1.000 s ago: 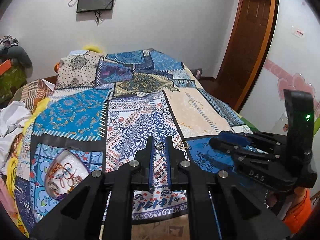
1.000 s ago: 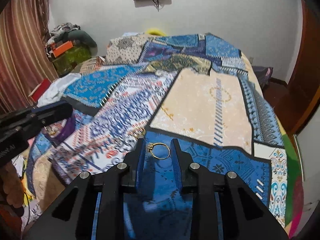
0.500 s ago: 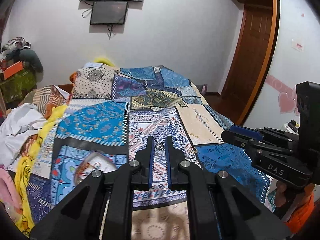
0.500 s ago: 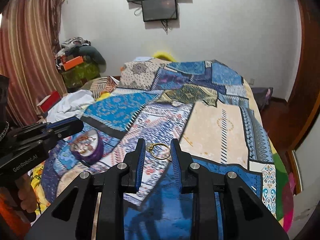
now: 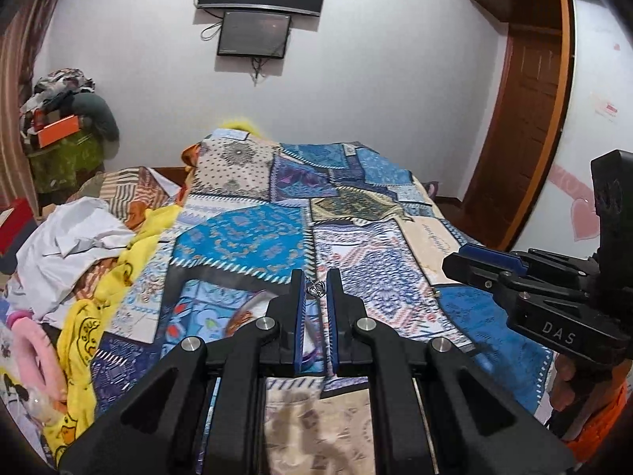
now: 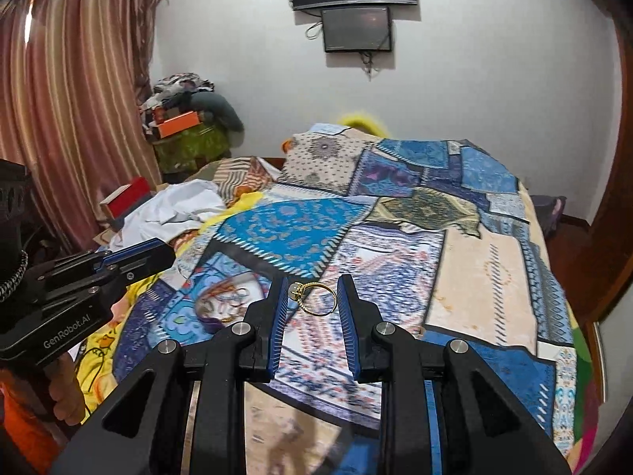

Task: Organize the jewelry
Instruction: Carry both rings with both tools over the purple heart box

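Observation:
My left gripper [image 5: 315,287] is shut on a small silver ring [image 5: 316,289] and holds it in the air above the patchwork bedspread [image 5: 253,237]. My right gripper [image 6: 312,297] is shut on a gold ring [image 6: 316,299] with a pale stone, also held above the bed. A purple bowl of jewelry [image 6: 225,304] sits on the bedspread, below and left of the right gripper; in the left wrist view my fingers mostly hide it. The right gripper shows in the left wrist view [image 5: 474,265], and the left gripper shows in the right wrist view [image 6: 158,255].
White cloth [image 5: 71,237] and yellow fabric [image 5: 118,277] lie heaped on the bed's left side. A red box [image 6: 126,198] and piled clothes [image 6: 190,118] stand by the curtain. A wooden door [image 5: 526,130] is at the right. Screens [image 6: 356,27] hang on the far wall.
Both grippers have risen and tilted up away from the bedspread, each still holding its ring. The bed now looks farther away and more of the wall shows.

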The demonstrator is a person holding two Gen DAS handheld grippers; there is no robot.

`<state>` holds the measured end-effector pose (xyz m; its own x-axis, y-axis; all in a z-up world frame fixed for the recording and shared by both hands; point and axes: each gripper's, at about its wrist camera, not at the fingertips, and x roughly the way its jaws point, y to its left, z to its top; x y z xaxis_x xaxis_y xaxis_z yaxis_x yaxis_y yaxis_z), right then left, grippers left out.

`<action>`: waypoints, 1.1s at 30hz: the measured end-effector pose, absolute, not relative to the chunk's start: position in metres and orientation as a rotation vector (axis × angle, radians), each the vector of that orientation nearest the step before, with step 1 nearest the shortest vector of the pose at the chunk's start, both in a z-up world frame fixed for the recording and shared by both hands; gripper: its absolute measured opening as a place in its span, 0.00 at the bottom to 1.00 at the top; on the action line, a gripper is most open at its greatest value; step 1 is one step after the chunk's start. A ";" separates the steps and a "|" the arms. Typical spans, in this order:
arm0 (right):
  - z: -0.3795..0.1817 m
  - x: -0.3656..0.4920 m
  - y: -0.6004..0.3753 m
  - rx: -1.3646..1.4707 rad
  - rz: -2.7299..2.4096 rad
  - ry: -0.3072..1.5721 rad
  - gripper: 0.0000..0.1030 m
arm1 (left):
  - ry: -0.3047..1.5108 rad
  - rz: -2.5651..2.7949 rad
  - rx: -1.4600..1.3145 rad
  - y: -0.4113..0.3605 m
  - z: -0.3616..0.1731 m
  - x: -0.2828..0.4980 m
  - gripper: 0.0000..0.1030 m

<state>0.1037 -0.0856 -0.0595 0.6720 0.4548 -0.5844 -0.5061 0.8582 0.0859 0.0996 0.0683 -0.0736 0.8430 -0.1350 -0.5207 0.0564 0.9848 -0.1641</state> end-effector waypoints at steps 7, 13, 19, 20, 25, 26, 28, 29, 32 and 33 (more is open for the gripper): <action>-0.071 0.109 -0.057 -0.108 0.594 0.661 0.23 | 0.592 -0.068 -0.168 0.089 -0.091 0.104 0.09; -0.088 0.118 -0.038 -0.126 0.626 0.711 0.22 | 0.636 -0.063 -0.188 0.100 -0.112 0.114 0.08; -0.105 0.129 -0.024 -0.141 0.648 0.762 0.23 | 0.690 -0.070 -0.205 0.108 -0.136 0.127 0.09; -0.108 0.130 -0.022 -0.143 0.651 0.769 0.23 | 0.697 -0.073 -0.209 0.109 -0.139 0.129 0.09; -0.118 0.138 -0.009 -0.155 0.668 0.799 0.23 | 0.727 -0.090 -0.233 0.112 -0.155 0.138 0.08; -0.119 0.139 -0.007 -0.156 0.671 0.802 0.23 | 0.732 -0.092 -0.236 0.113 -0.157 0.139 0.08; -0.121 0.143 -0.002 -0.158 0.677 0.805 0.23 | 0.739 -0.096 -0.241 0.114 -0.162 0.142 0.08; -0.122 0.144 0.000 -0.159 0.680 0.807 0.23 | 0.742 -0.098 -0.243 0.115 -0.164 0.144 0.09; -0.124 0.150 0.007 -0.157 0.688 0.817 0.23 | 0.749 -0.104 -0.249 0.118 -0.168 0.147 0.08; -0.125 0.152 0.009 -0.156 0.691 0.819 0.23 | 0.751 -0.107 -0.251 0.119 -0.169 0.148 0.08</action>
